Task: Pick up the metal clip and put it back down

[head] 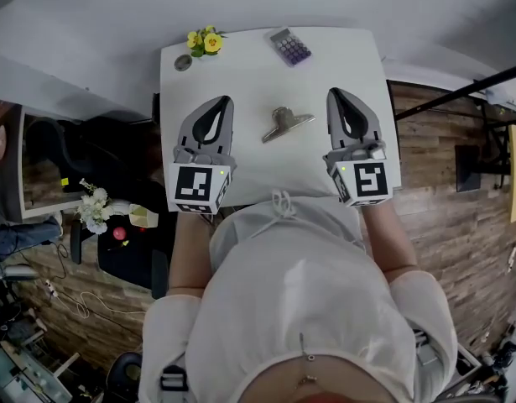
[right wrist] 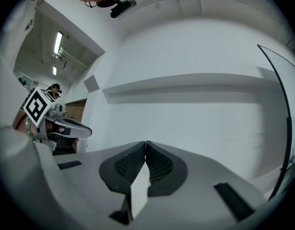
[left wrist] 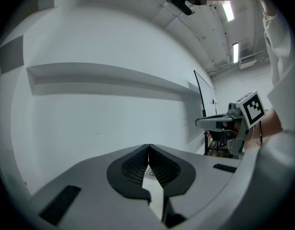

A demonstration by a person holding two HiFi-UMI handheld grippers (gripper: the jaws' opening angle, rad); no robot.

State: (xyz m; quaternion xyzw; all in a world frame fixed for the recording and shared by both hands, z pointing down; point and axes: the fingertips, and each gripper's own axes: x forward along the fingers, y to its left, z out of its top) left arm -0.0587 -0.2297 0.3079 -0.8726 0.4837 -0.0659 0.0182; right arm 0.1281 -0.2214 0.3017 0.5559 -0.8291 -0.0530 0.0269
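Two claws sit low over the white bench [head: 241,74], each pinched together on nothing: left claw [head: 223,102] at 9 o'clock of the metal clip [head: 284,124], right claw [head: 334,95] at 3 o'clock. Clip lies flat mid-bench, touched by neither. Judgement: either not yet lifted, or already set back. Calculator [head: 289,46] and yellow flowers [head: 205,41] sit toward 12 o'clock, well apart. Nothing obstructs.

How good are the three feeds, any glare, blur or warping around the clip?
Head view: even light, sharp; the clip reads clearly on the white table, edges bowed by the lens. Left gripper view: heavy fisheye, ceiling lights glare upper right, clip out of frame. Right gripper view: same warping, dark corners, no clip.
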